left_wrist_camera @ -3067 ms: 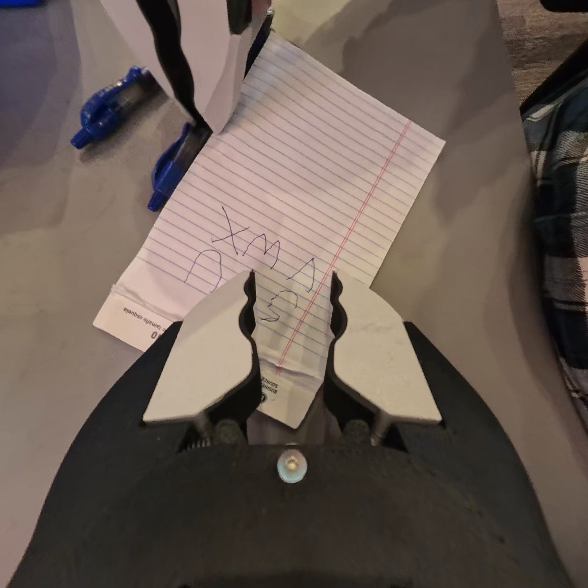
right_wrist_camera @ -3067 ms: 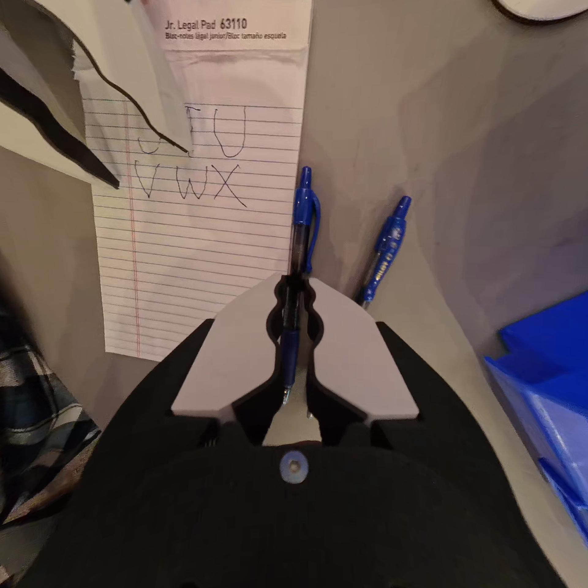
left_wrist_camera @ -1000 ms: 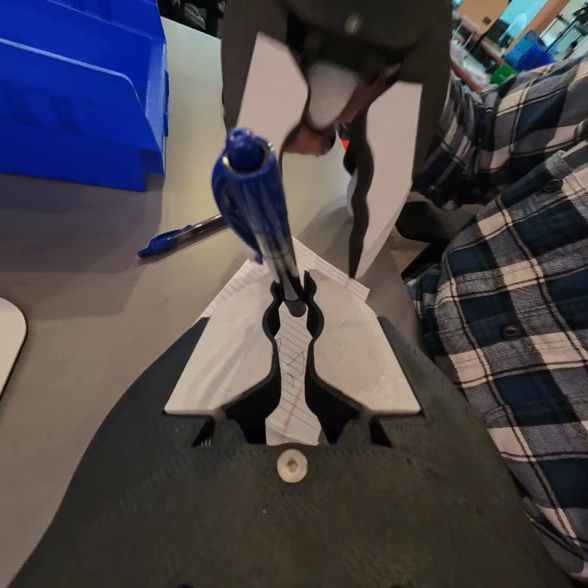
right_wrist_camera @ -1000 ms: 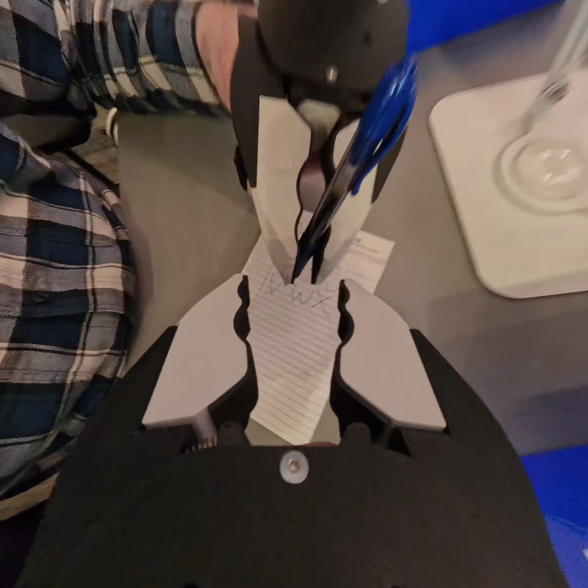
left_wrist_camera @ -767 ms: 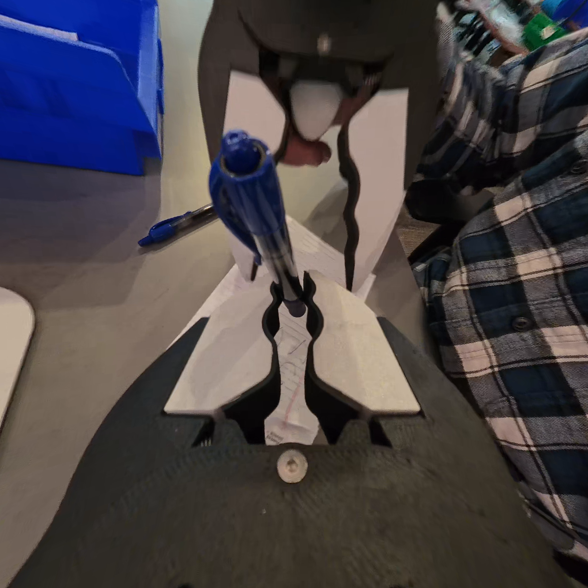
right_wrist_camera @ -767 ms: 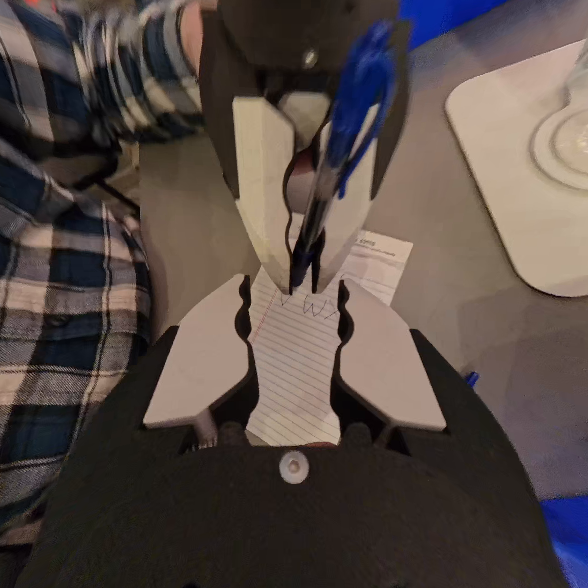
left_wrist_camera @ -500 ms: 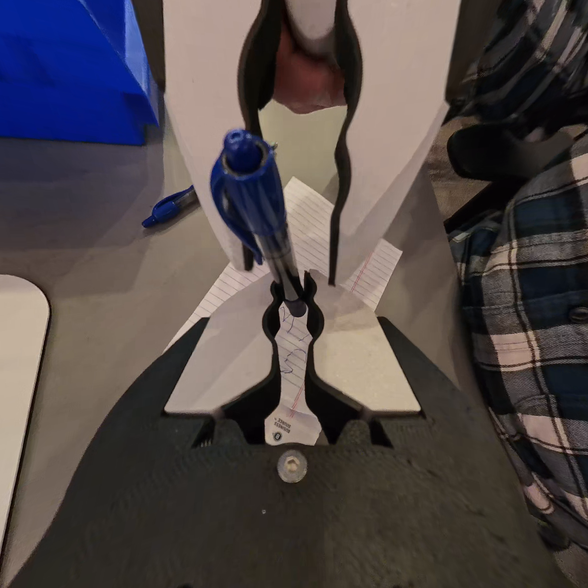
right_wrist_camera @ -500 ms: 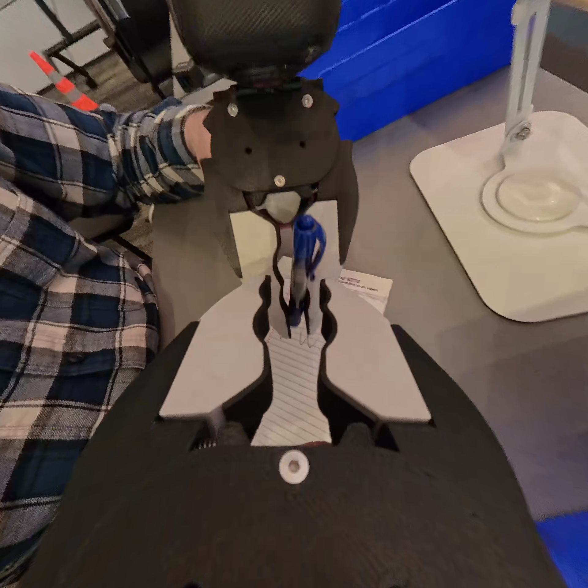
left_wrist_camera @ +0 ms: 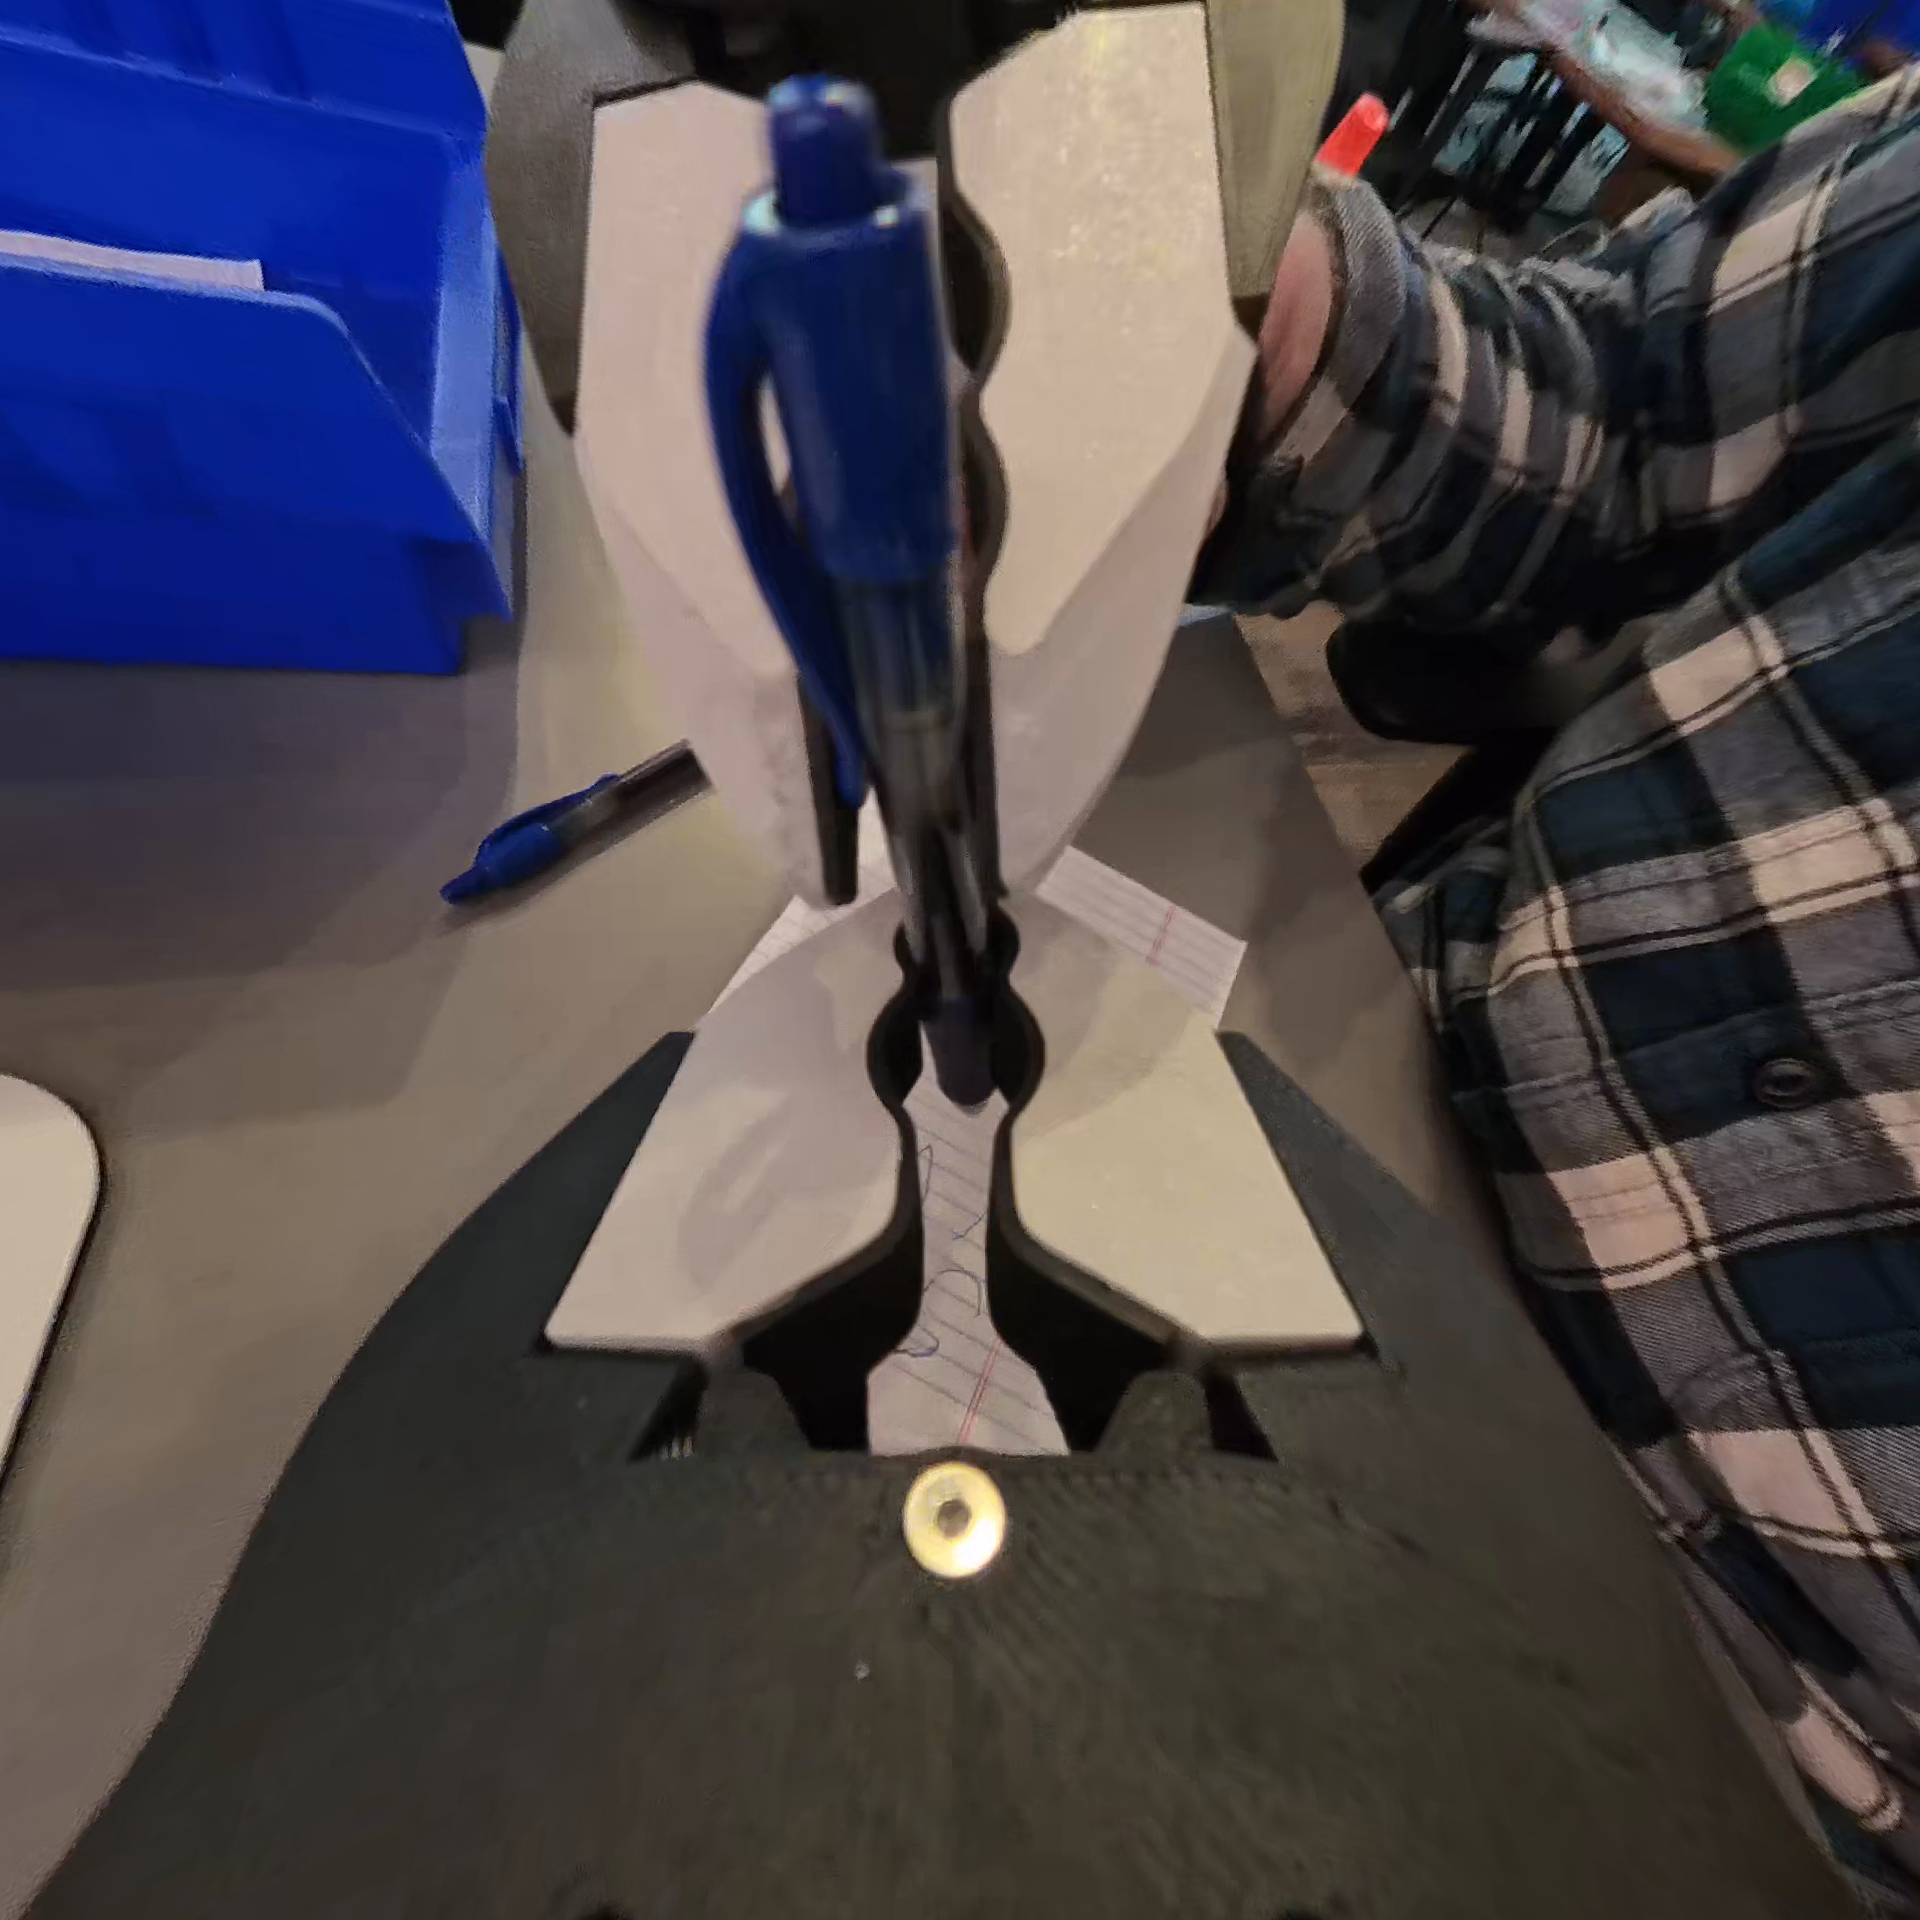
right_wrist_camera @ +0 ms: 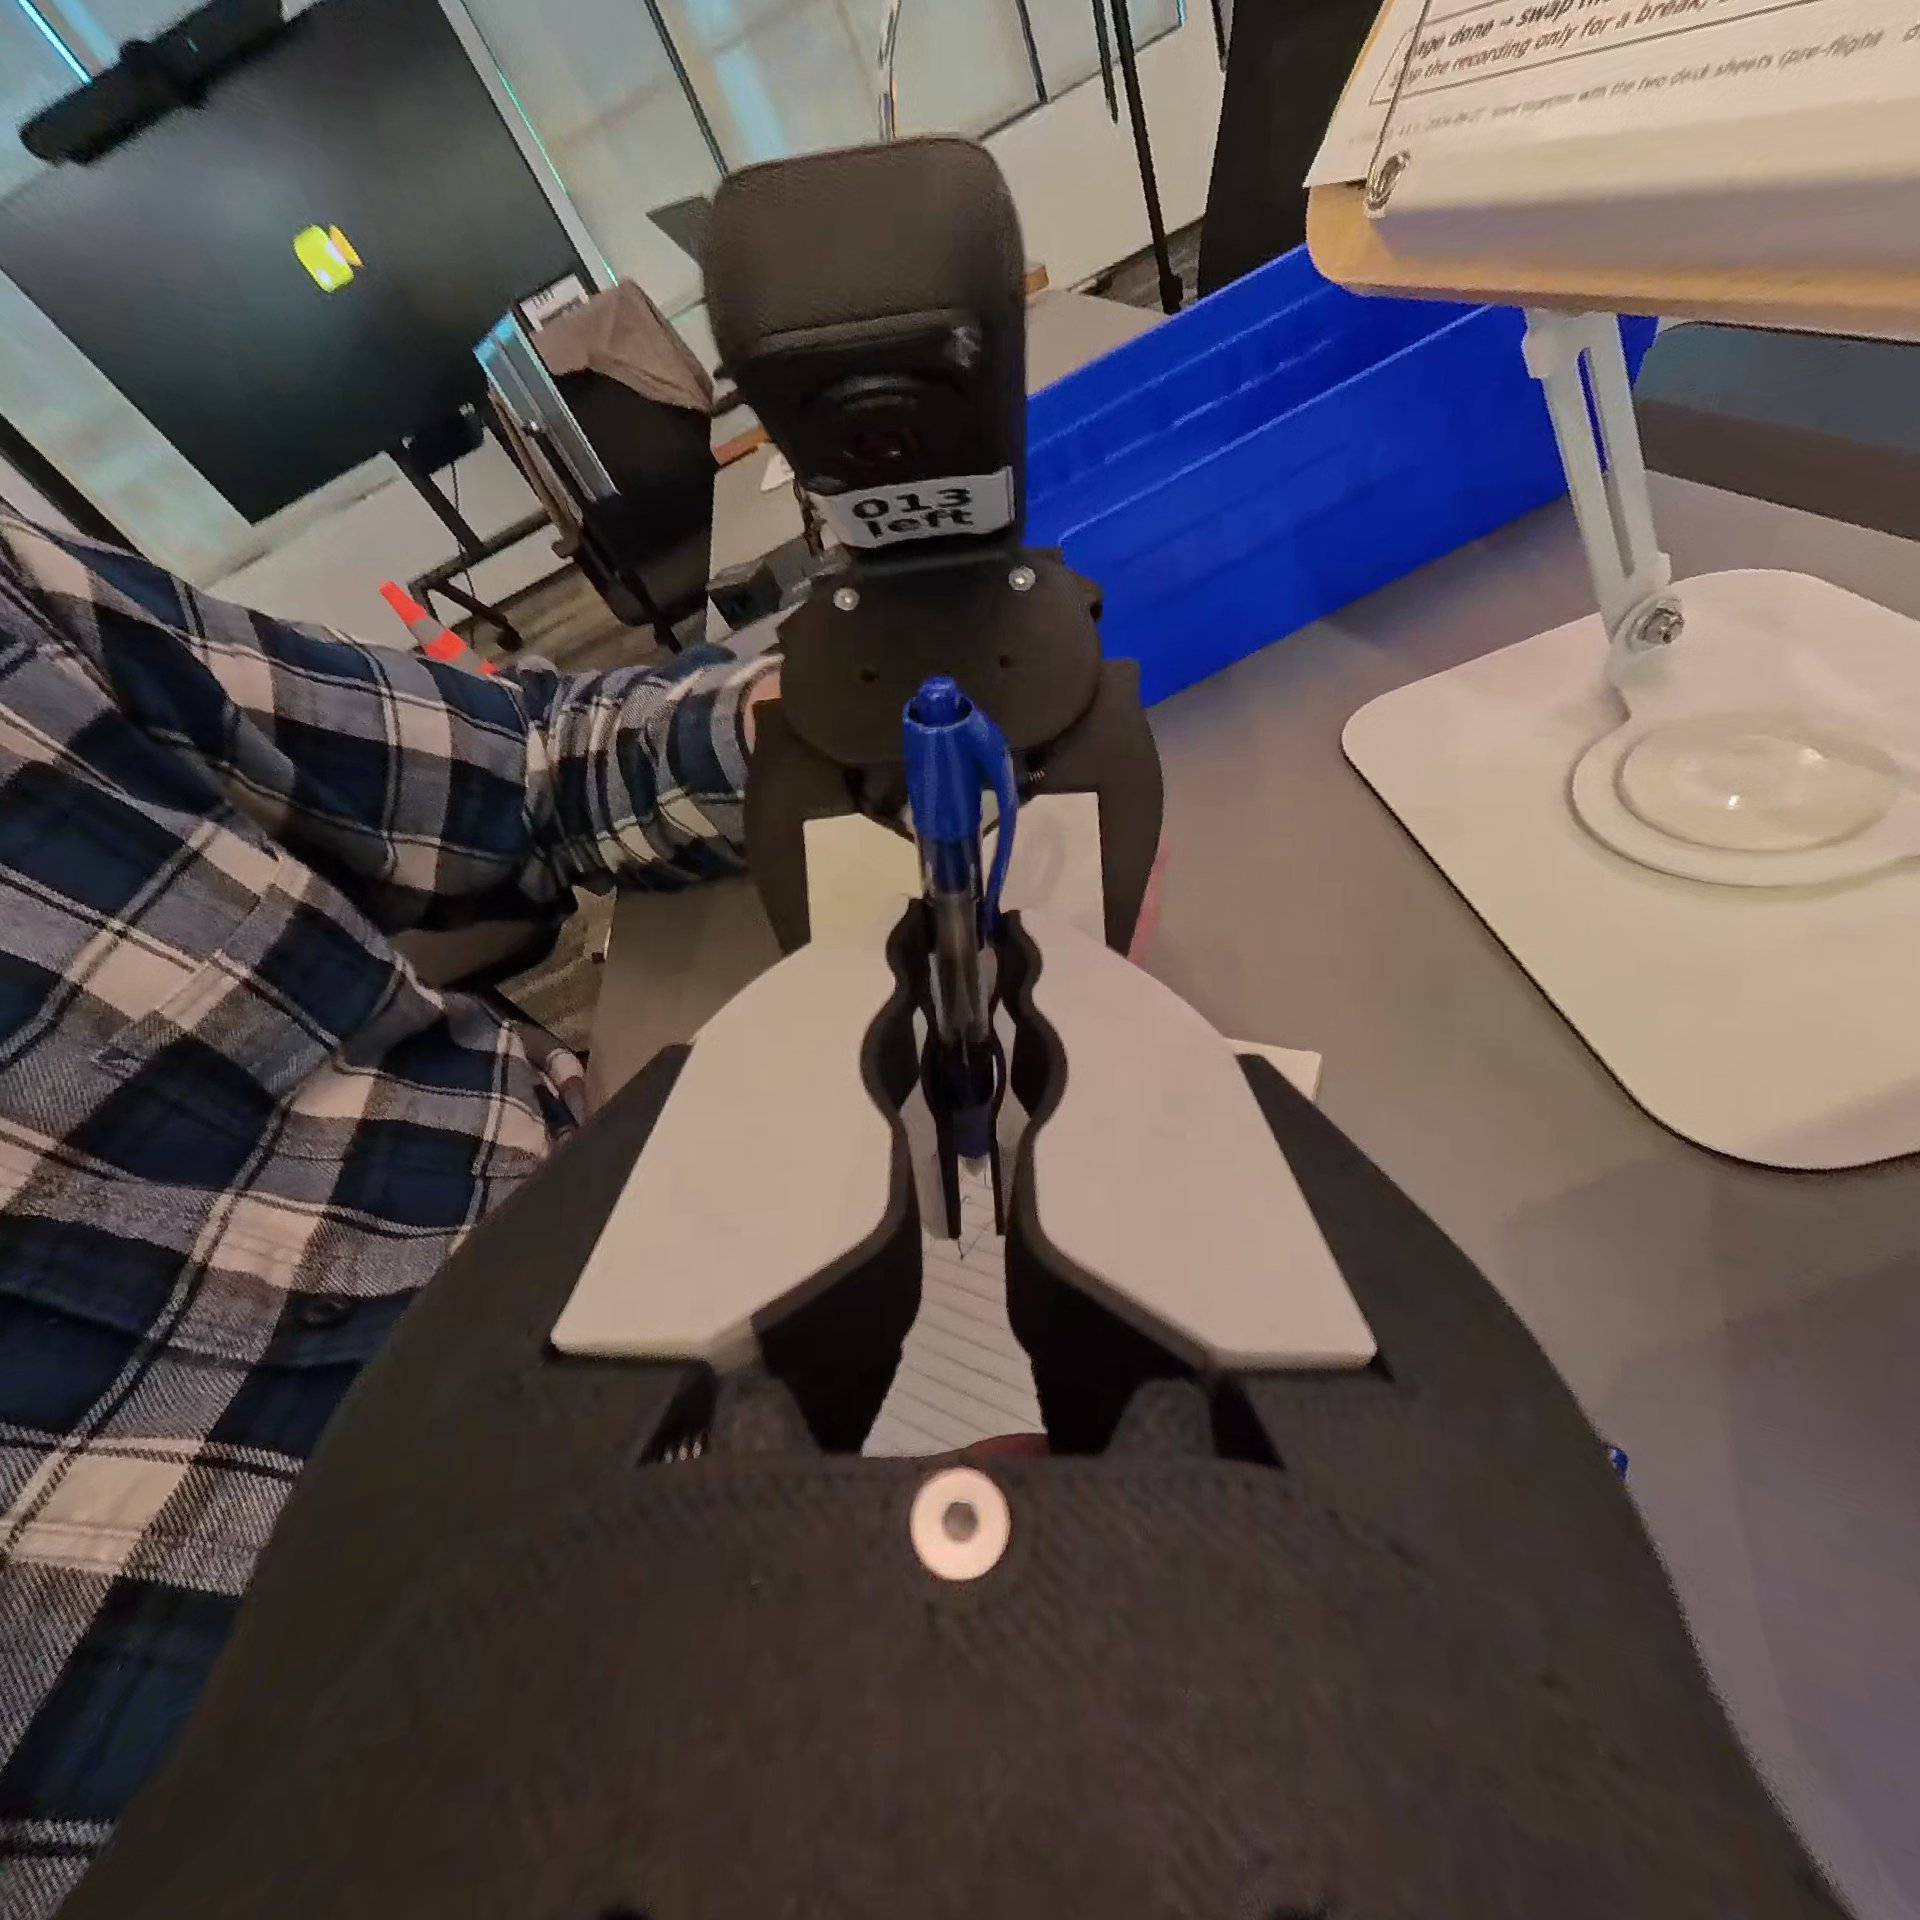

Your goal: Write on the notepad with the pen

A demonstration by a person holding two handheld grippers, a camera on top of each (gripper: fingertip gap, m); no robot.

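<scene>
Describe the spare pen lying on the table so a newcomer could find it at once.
Start at the blue bins at the back left of the grey table. Just in front of them lies a blue pen, flat and alone. The other blue pen stands upright, gripped above the notepad.

The pen (left_wrist_camera: 831, 416) is glossy blue plastic with a clear barrel, above lined matt paper of the notepad (left_wrist_camera: 1174, 935). The fingers (left_wrist_camera: 769, 1195) look matt pale grey on rough black plastic; the table (left_wrist_camera: 260, 987) is smooth matt grey, the sleeve (left_wrist_camera: 1558, 364) checked woven cloth.
</scene>
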